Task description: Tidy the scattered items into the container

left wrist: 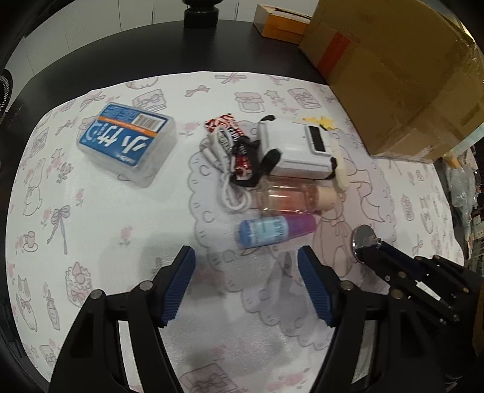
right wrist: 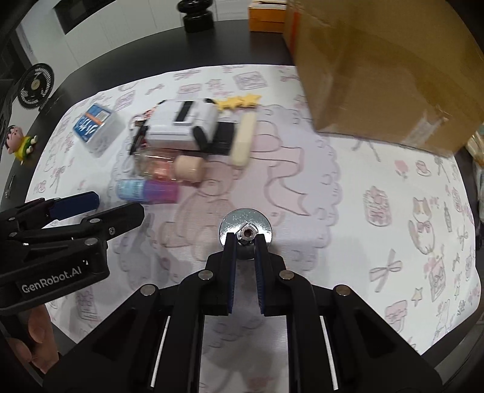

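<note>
The left hand-held gripper (left wrist: 246,287) is showing black linkage arms, silver rivets and ribbed blue pads (left wrist: 178,287); the right hand-held gripper (right wrist: 245,241) is looking alike, with white stripes.

From my remote station I see a dark table (right wrist: 242,39) spread with a white, pink-printed cloth (right wrist: 378,187), large cardboard boxes (right wrist: 378,66) stacked at its right, pale wall panels (left wrist: 121,15) behind.
</note>
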{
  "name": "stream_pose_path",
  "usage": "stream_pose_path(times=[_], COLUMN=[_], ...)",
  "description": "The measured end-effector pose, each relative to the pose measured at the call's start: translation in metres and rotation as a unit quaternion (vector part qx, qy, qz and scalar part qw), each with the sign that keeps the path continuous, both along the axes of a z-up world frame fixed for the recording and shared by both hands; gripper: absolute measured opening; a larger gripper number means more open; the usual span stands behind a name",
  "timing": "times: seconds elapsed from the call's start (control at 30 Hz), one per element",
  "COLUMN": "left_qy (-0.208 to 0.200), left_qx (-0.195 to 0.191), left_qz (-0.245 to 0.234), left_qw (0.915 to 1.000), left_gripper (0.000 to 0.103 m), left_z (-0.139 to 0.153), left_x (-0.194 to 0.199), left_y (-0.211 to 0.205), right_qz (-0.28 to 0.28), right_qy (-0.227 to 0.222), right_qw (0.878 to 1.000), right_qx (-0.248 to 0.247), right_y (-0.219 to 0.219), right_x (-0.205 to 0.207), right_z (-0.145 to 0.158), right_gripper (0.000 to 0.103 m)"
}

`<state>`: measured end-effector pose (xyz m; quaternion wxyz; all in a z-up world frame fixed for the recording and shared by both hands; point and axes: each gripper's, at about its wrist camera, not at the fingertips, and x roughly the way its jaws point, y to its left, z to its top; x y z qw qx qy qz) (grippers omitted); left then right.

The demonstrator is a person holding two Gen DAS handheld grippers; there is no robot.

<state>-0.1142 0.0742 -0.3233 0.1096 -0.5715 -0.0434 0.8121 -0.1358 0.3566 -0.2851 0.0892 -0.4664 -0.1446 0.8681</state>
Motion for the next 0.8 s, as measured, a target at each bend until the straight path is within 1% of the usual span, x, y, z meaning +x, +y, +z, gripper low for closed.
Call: stream_pose_path(times=[0.03, 0.17, 0.4, 0.47, 0.5, 0.53, 0.8], left_qy=[0.0, 0.004, 0.02, 0.023, 0.025, 0.027, 0.021], left_qx=[-0.002, -0.032, -0.074, -0.082, -0.092, -0.092, -0.07], left_qz=[0.0, 0.007, 0.029, 0.035, 0.039, 0.04, 0.046], left_qw=[1.0, 0.9995, 0.9966, 0.9957, 0.9947, 0.9946, 0.9963], left_gripper=[0.069, 0.069, 0.069, 0.067, 0.062, 0.057, 0.057], left_z=[0.0, -0.002, -0.006, -0.007, -0.008, -0.007, -0.006], left_x=[-0.002, -0.009, -0.017, -0.017, -0.017, -0.017, -0.018], left_y=[0.005, 0.027, 0.046, 0.048, 0.049, 0.049, 0.043], right_qz=[-0.002, -0.003, 0.006, 0.009, 0.01, 0.011, 0.014], right_qy=[0.001, 0.002, 0.001, 0.001, 0.001, 0.0, 0.005], right_qw=[1.0, 1.0, 1.0, 1.0, 1.0, 1.0, 1.0], right_qx=[-0.001, -0.003, -0.005, -0.005, -0.005, -0.005, -0.008], right_y=[0.004, 0.016, 0.023, 0.023, 0.023, 0.024, 0.024], right_x=[0.0, 0.001, -0.001, -0.003, -0.003, -0.003, -0.002], right_z=[0.001, 0.005, 0.007, 0.007, 0.007, 0.007, 0.011], right_gripper=[0.012, 0.012, 0.012, 0.012, 0.012, 0.012, 0.012])
